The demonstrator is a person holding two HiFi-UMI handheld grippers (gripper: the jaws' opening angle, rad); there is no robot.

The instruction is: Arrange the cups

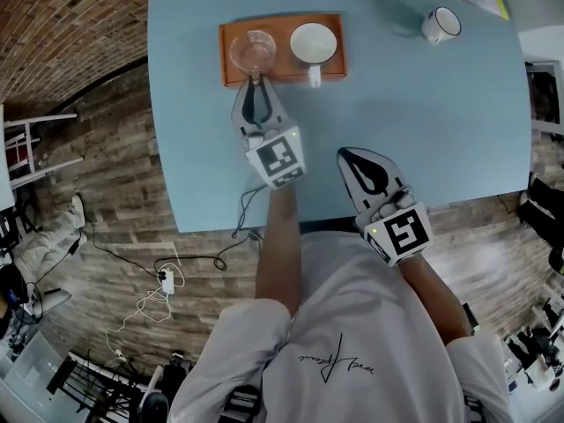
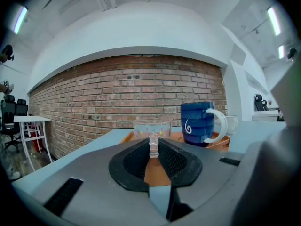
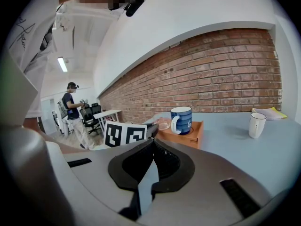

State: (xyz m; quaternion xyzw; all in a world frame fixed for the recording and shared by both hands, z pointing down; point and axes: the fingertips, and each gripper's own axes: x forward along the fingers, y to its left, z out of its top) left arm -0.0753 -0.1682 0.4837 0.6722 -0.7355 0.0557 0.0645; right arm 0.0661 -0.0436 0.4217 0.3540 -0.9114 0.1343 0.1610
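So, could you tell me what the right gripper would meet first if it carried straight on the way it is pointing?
Probably the orange tray, near the blue mug: the right gripper aims that way over bare table. It tilts slightly down, so it might touch the table first; depth is unclear.

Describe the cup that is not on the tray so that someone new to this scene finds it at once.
On the blue table, an orange tray near the far edge holds a glass cup and a blue mug. To the tray's right, alone on the tabletop near the far right corner, stands the white mug. It is the only cup off the tray and white outside.
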